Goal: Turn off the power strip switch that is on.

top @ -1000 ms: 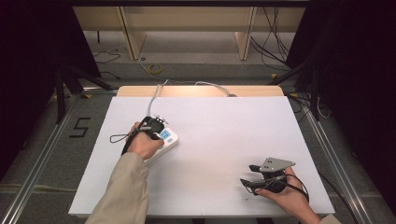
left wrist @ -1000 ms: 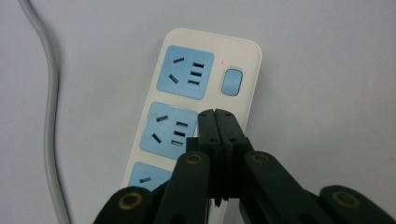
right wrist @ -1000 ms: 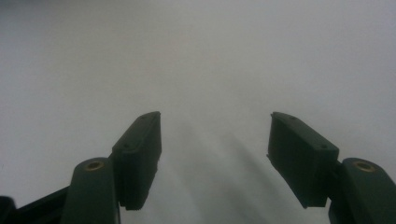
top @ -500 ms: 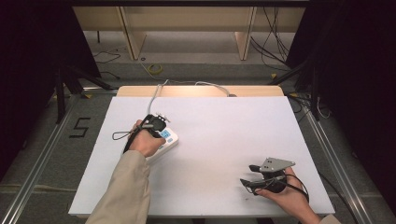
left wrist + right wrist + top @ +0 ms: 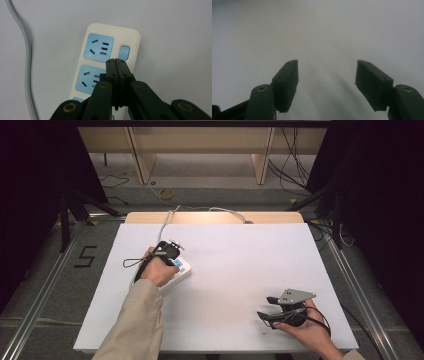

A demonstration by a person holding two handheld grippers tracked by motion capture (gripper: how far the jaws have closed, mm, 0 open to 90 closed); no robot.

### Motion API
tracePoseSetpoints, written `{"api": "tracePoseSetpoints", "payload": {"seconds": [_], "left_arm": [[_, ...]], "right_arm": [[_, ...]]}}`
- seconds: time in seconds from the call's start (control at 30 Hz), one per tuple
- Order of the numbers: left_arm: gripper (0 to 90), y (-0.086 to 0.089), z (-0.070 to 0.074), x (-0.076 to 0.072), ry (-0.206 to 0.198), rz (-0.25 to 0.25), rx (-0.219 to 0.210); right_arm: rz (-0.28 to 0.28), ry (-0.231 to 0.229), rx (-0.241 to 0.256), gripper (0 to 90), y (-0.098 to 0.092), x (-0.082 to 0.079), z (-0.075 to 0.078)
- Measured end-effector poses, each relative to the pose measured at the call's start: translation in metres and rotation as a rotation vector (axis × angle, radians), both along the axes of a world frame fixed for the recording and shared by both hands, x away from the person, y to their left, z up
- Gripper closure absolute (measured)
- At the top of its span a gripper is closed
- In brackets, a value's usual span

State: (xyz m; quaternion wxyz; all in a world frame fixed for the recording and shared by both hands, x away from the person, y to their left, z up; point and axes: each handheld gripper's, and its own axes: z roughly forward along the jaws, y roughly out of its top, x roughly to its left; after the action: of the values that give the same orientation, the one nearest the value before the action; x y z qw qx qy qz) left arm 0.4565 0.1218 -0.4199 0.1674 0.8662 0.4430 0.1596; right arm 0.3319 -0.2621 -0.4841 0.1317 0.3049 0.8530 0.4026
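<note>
Both jaws of the left gripper are pressed together, empty, over the white plastic power strip's blue switch; right gripper gapes wide, empty, on the near right of the white table

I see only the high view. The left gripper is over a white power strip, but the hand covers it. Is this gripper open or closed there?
Observer: In the left gripper view the left gripper is shut, jaws pressed together with nothing between them.
Operator: Where do the tips point?
Observer: They sit just below the blue switch at the end of the power strip; whether they touch it I cannot tell.
Operator: Is the strip switched on?
Observer: A small red light glows beside the switch.
Operator: And the right gripper?
Observer: The right gripper is open, with bare white table ahead of it.
</note>
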Motion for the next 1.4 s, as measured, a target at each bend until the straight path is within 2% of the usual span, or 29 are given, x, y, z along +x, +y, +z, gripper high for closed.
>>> {"api": "tracePoseSetpoints", "payload": {"seconds": [0.93,1.4], "left_arm": [[89.9,-0.011,0.002,0.008,0.008,-0.015,0.003],[89.8,-0.016,-0.001,0.013,0.027,-0.023,0.018]], "right_arm": [[0.001,0.000,0.001,35.8,0.000,0.000,0.000],[0.000,0.000,0.001,35.8,-0.001,0.000,0.000]]}}
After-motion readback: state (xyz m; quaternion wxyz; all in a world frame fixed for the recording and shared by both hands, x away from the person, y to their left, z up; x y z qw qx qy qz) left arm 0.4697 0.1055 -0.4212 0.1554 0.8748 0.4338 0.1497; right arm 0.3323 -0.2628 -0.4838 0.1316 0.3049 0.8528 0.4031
